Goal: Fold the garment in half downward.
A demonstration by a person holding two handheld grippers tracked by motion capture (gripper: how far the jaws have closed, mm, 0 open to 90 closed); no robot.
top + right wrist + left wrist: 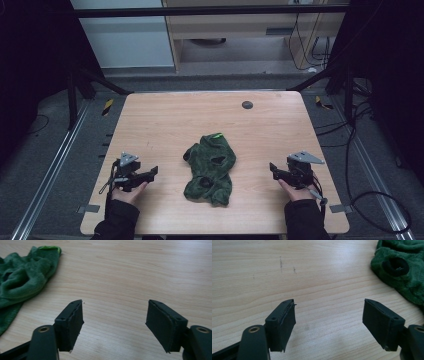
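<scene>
Nearest, resting low on the table [165, 112]: left gripper [154, 171] and right gripper [272, 168], jaws spread wide, holding nothing, both aimed inward. Between them, about equally near each, crumpled green garment [210, 169], long axis running away from the person. Beyond, bare wood.

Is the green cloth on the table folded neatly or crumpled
Crumpled. The green cloth lies bunched in an uneven heap with lumps and creases, between the two grippers, on the table.
</scene>
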